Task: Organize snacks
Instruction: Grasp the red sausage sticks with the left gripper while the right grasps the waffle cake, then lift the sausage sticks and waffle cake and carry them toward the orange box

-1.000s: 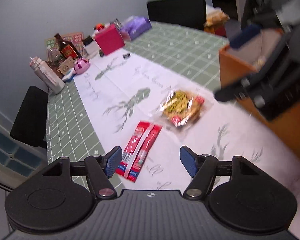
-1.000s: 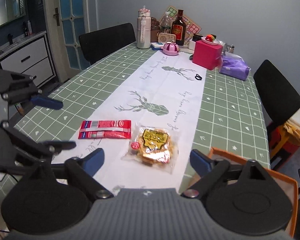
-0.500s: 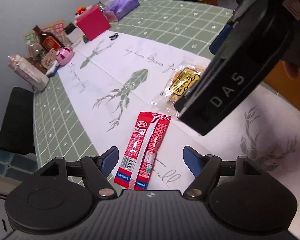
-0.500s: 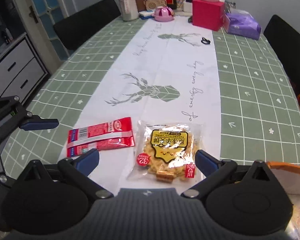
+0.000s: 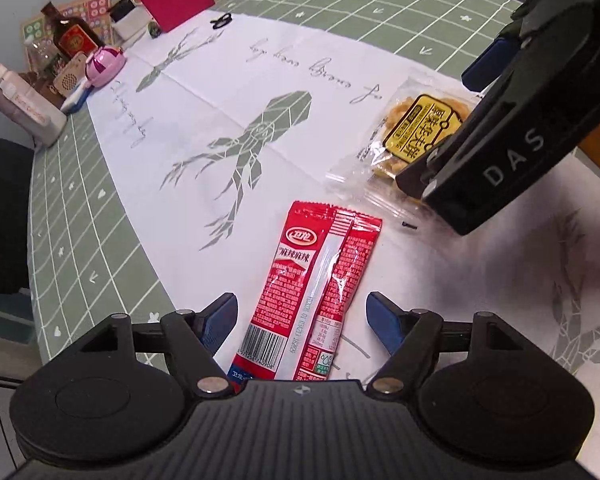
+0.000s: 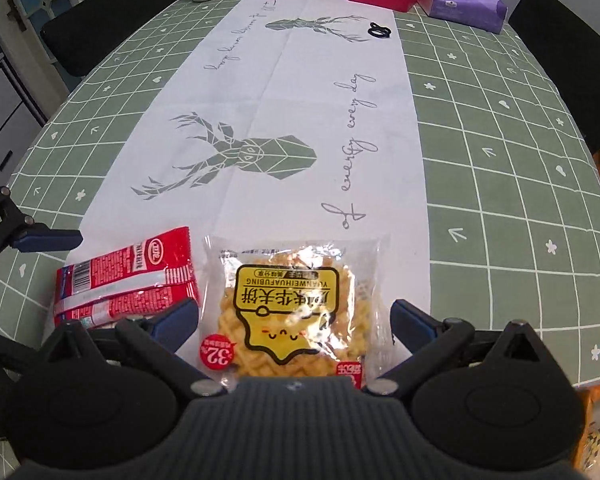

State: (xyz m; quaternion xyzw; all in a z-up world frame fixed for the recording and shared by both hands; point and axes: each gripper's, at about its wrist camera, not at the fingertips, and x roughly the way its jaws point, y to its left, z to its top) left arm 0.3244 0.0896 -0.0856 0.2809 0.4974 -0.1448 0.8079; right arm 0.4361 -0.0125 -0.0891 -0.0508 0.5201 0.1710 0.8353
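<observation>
My left gripper (image 5: 302, 320) has its jaws spread wide, straddling the near end of the red packet (image 5: 314, 292), which lies flat on the white runner (image 5: 204, 92) of the tabletop (image 5: 72, 216). The blue pads sit either side of the barcode end; I cannot tell whether they touch it. My right gripper (image 6: 294, 320) is likewise released, jaws wide on both sides of the clear cracker bag (image 6: 292, 308), which lies just beside the red packet, the two almost touching at their edges. Neither snack is gripped yet.

Both look light. The red packet is a long, thin foil sachet with a centre seam: limp, slick, likely to droop from whichever end I pinch. I would close across its narrow width near the barcode end, low to the cloth so the pads catch the edges rather than skate over the top. The cracker bag is puffy crinkled film over brittle pieces, so a hard squeeze through the middle would probably crush them; the crimped end seal or the loose film at the side seems the safer hold, though the film may slip.

An orange box (image 6: 596, 428) shows at the right camera's lower right corner, with something pale inside; I judge that is where the snacks go.
</observation>
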